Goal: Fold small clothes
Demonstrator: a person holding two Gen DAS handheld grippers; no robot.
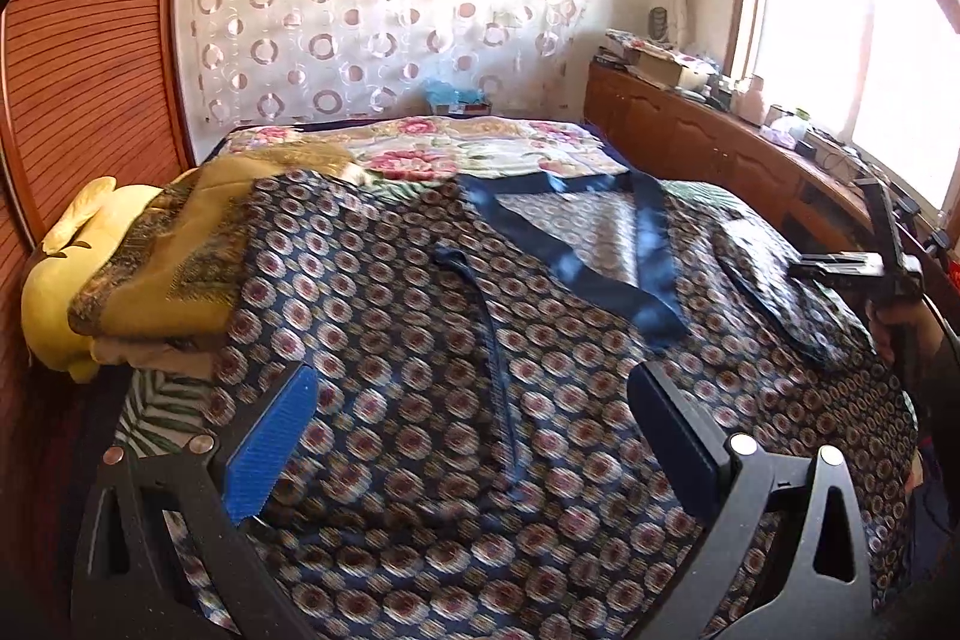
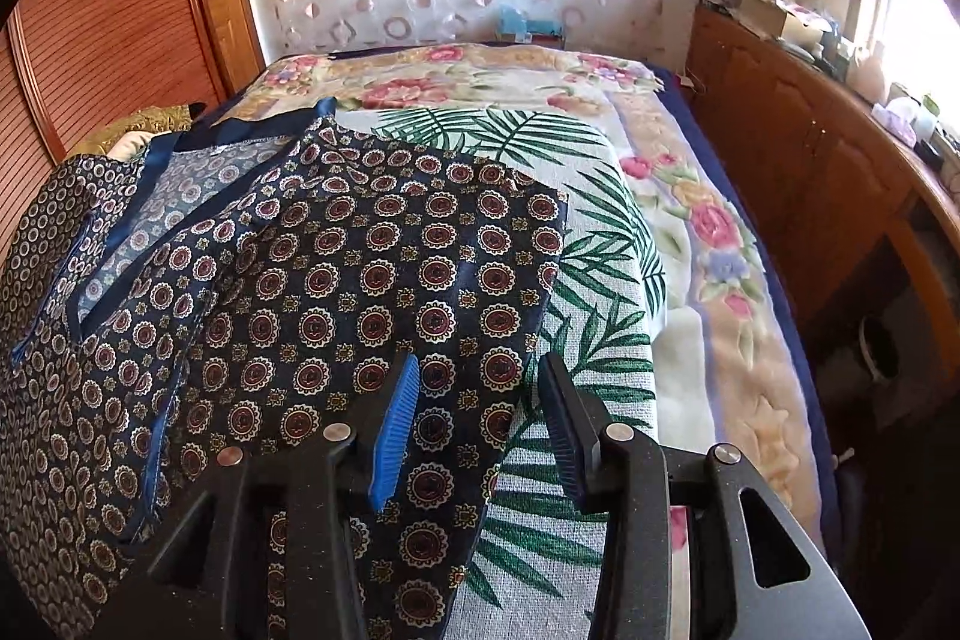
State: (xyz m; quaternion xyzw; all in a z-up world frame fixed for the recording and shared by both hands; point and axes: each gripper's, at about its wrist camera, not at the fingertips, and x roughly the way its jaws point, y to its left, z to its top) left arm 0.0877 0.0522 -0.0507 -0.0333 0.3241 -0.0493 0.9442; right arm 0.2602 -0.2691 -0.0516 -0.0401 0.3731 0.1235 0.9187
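The patterned garment (image 1: 480, 370), a dark blue top covered in small round medallions with a plain blue band at its neckline (image 1: 576, 232), lies spread flat across the near end of the bed (image 2: 690, 232). I take it to be opened out like that so its edges can be found and brought over in a fold. One sleeve (image 2: 408, 268) reaches toward the bed's right edge, lying smooth over a palm-leaf cloth (image 2: 576, 328) that sits on the floral blanket.

The right tongs (image 2: 474, 430) hang just above the sleeve's outer edge, jaws partly open with nothing pinched; the blue-padded finger is over the fabric and the other over the palm-leaf cloth, so the sleeve's border runs between them (a sensible place to be if that edge is to be picked up next, I'd guess). The left tongs (image 1: 474, 436) stand wide open over the body of the garment near the foot of the bed, gripping nothing, the cloth beneath them undisturbed.

At the bed's left edge sits a mustard-gold folded blanket (image 1: 156, 268) on a yellow plush toy (image 1: 72, 274).

As for containers, an open cardboard box (image 1: 660, 67) rests on the wooden cabinet (image 2: 798, 148) along the right wall under the window; what is inside it is too small to tell.
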